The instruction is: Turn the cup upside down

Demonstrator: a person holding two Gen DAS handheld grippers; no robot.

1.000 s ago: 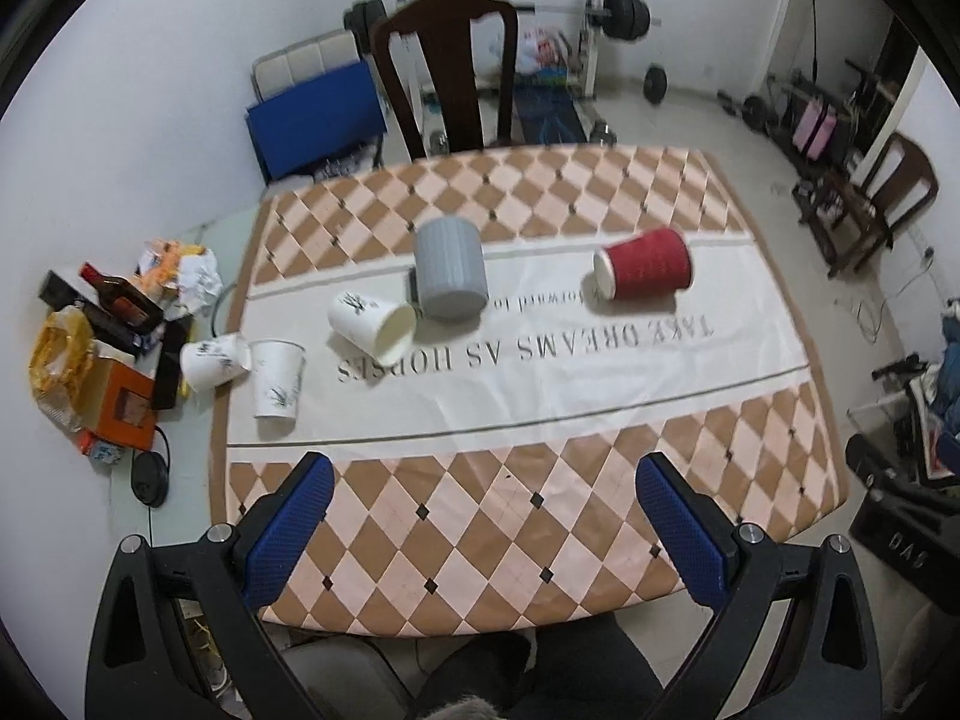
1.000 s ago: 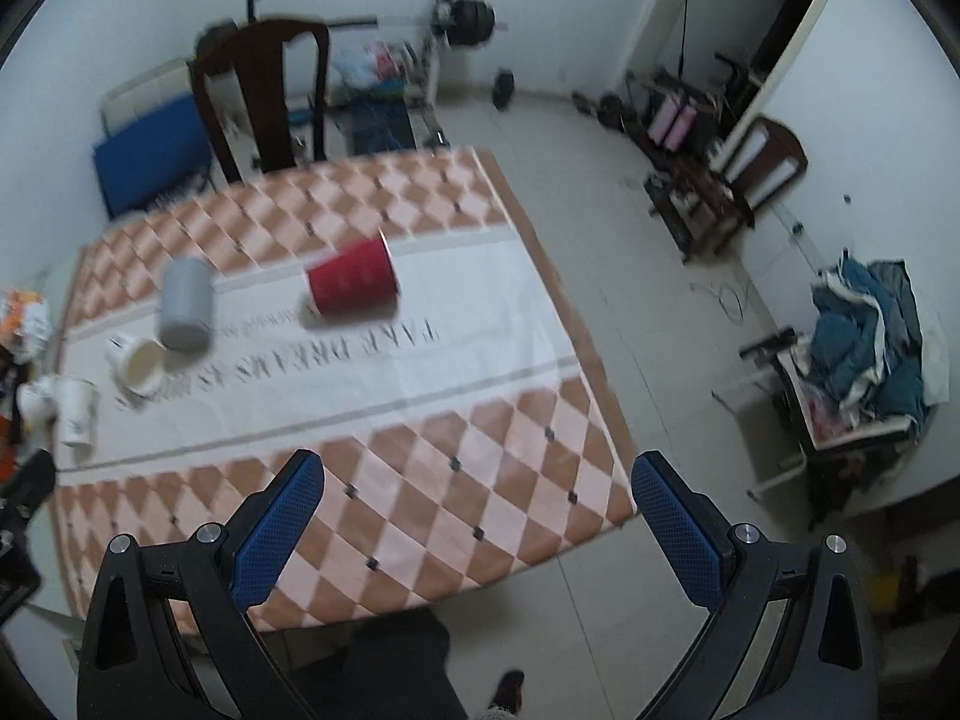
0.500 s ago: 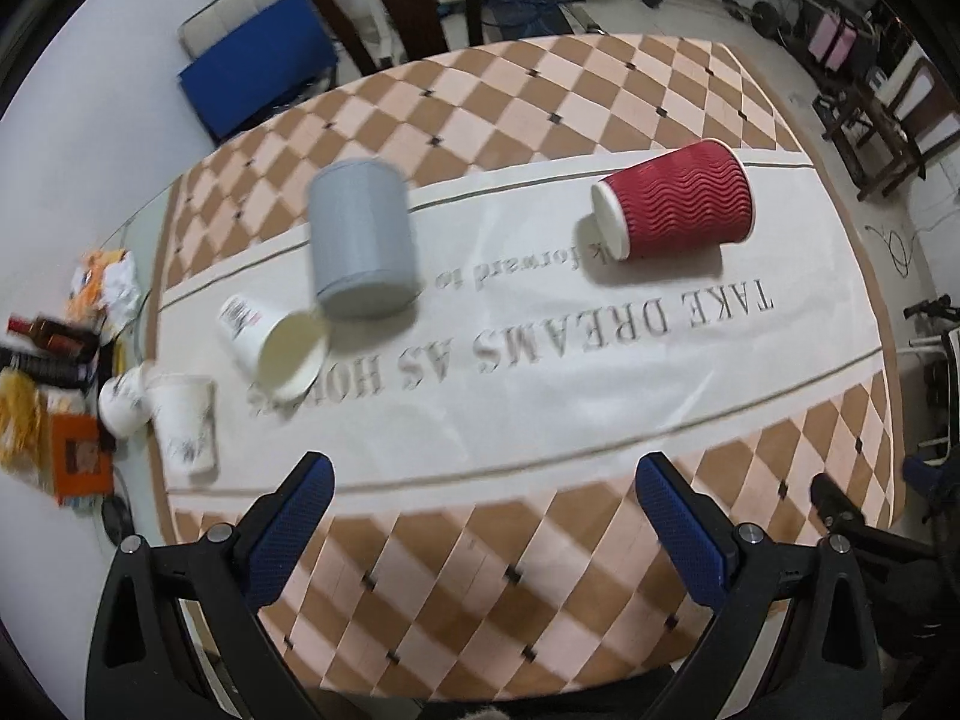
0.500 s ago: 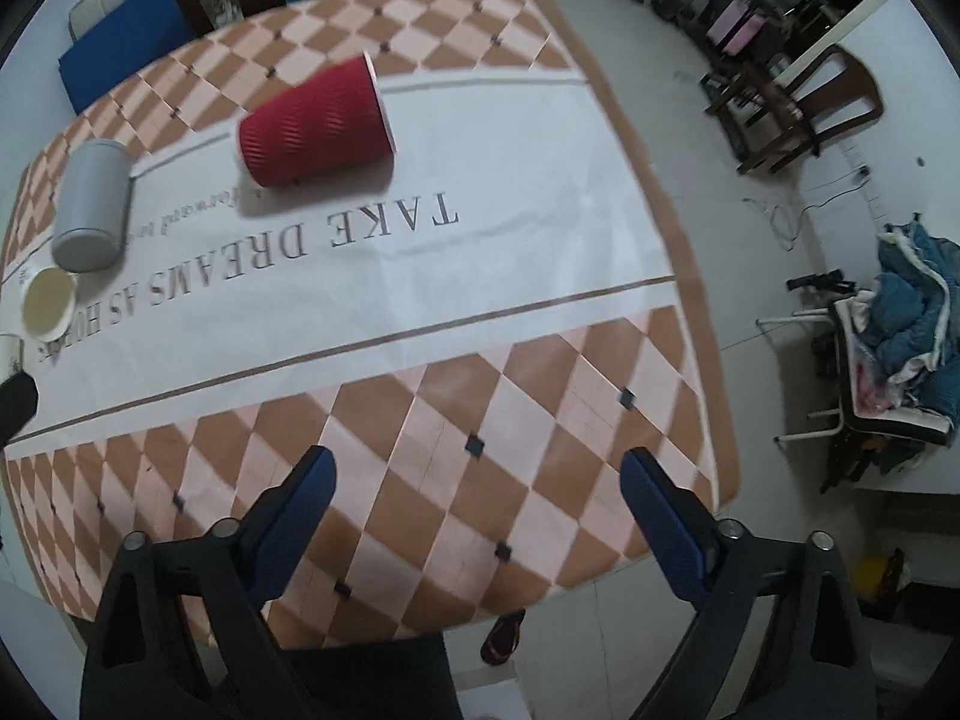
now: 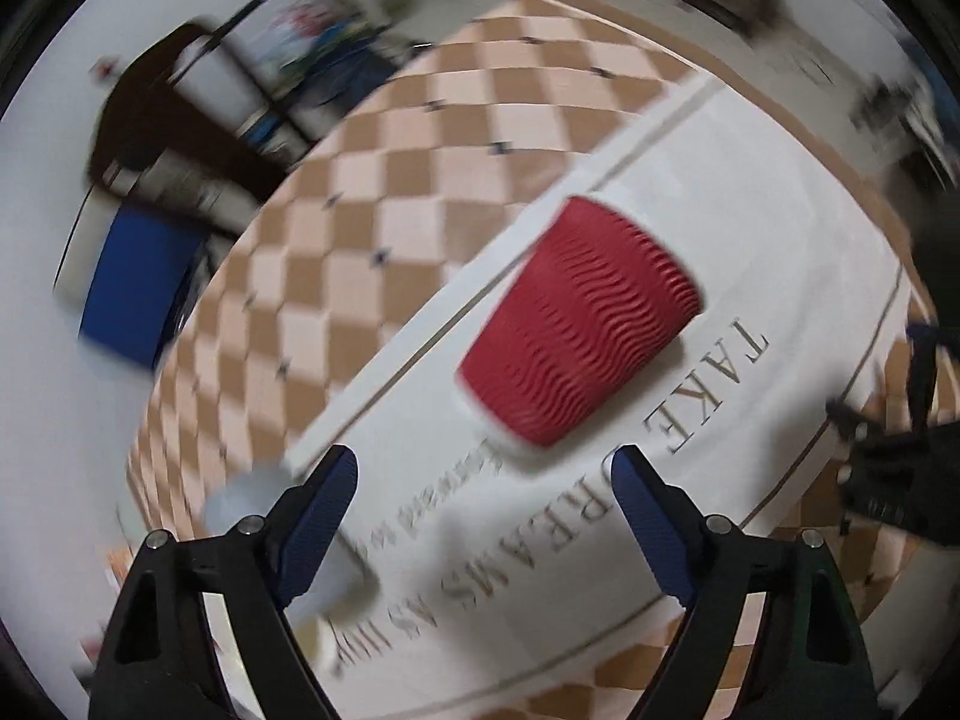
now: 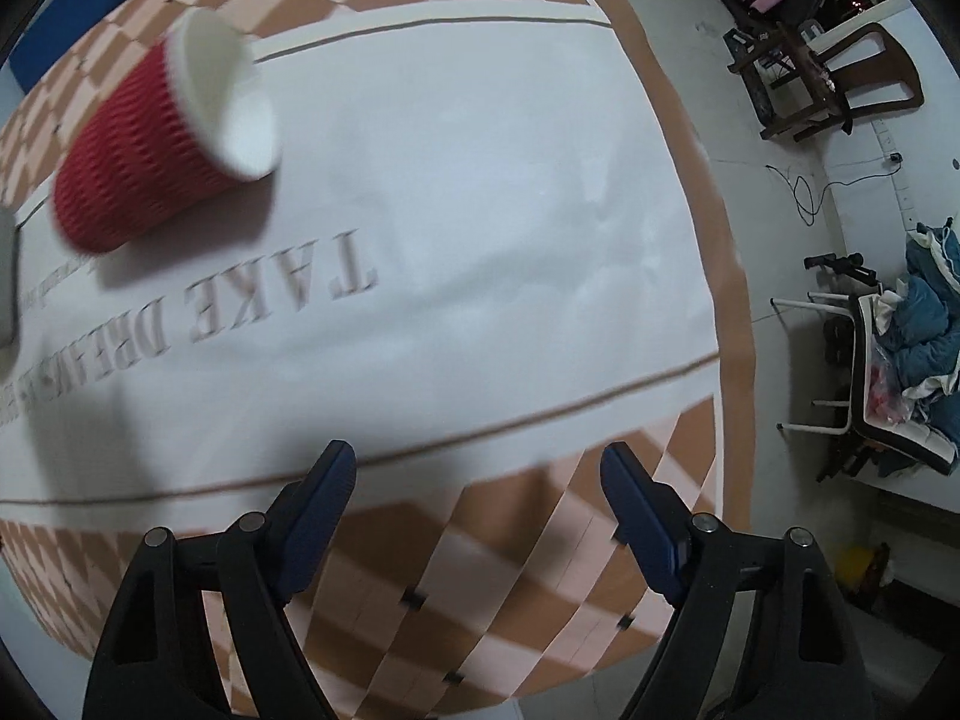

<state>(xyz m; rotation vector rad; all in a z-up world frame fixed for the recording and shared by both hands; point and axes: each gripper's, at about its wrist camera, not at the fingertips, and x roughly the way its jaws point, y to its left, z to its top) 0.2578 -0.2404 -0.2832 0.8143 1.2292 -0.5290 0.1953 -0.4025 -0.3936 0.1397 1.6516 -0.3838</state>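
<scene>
A red ribbed paper cup (image 5: pixel 576 324) lies on its side on the white band of the tablecloth. In the left wrist view it sits just ahead of my open, empty left gripper (image 5: pixel 483 480), a little above the gap between the blue fingers. In the right wrist view the same cup (image 6: pixel 150 150) lies at the far left, white mouth facing right. My right gripper (image 6: pixel 477 474) is open and empty, low over the near part of the table, well right of the cup.
A grey cup (image 5: pixel 240 498) lies blurred behind the left finger; its edge shows in the right wrist view (image 6: pixel 7 282). A dark chair (image 5: pixel 162 126) stands at the table's far side. The table's right edge (image 6: pixel 714 276) drops to floor with chairs and clutter.
Both grippers have come down and forward towards the table. The left one has swung right and closed in on the red cup, with the view tilted. The cups have not moved.
</scene>
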